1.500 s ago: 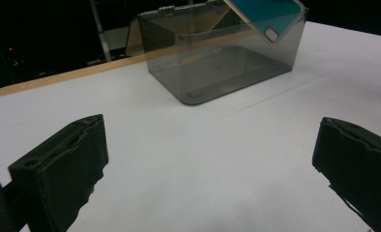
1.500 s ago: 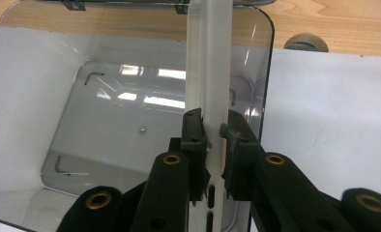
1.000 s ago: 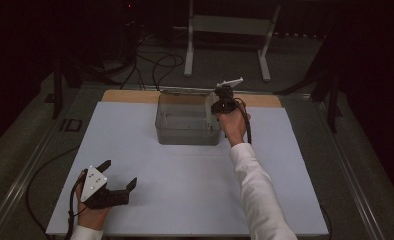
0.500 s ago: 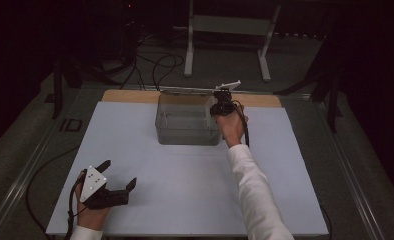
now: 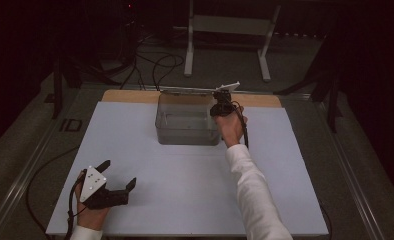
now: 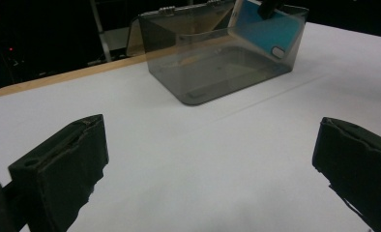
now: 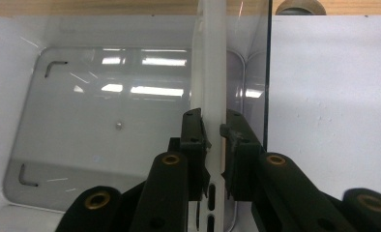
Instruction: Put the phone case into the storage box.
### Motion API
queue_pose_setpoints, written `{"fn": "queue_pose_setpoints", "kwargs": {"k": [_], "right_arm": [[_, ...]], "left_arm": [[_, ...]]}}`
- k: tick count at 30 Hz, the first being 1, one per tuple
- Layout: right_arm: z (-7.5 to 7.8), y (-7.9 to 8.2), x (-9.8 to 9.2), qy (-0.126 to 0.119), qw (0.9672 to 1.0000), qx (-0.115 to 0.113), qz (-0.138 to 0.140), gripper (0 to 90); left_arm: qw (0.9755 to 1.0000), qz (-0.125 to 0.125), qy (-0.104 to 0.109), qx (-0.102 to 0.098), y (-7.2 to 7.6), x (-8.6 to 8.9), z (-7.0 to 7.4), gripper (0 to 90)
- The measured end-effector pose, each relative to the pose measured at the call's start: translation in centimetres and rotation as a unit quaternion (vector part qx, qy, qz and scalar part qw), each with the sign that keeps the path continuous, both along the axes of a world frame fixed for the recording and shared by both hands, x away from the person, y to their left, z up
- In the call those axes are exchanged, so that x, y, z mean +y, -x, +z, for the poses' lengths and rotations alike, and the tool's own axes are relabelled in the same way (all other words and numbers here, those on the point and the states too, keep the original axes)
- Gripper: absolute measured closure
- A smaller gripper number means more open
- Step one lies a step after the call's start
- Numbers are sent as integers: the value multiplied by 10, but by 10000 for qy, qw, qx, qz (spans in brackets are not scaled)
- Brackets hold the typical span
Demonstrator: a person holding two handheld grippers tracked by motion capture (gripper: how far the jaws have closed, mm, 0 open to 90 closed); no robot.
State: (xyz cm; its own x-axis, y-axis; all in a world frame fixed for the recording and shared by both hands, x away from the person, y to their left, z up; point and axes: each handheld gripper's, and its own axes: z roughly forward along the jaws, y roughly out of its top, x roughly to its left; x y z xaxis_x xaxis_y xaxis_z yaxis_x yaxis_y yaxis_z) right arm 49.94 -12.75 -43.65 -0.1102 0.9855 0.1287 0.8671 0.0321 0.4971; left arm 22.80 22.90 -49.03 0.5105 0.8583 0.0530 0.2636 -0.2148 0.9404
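We found right gripper (image 7: pixel 214 130) clamped on phone case (image 7: pixel 212 72) | case upright, frame centre, inside clear box (image 7: pixel 38 121).

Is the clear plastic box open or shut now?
Open. The box has its lid swung back behind it, and the right gripper holds a phone case inside its open top.

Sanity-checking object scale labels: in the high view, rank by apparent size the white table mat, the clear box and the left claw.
1. White table mat, by far the largest.
2. Clear box, at the mat's far edge.
3. Left claw, smallest, though it sits nearer the camera, so the real gap may be wider.
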Motion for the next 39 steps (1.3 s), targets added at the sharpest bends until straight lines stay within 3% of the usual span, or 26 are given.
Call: {"fn": "queue_pose_setpoints", "kwargs": {"k": [13, 39], "right_arm": [[-5, -2, 3, 24, 9999, 84, -97, 801], [-10, -2, 13, 515, 9985, -36, -181, 798]], "left_arm": [[10000, -11, -8, 12, 0, -1, 0, 2], [10000, -21, 5, 2, 1, -1, 0, 2]]}}
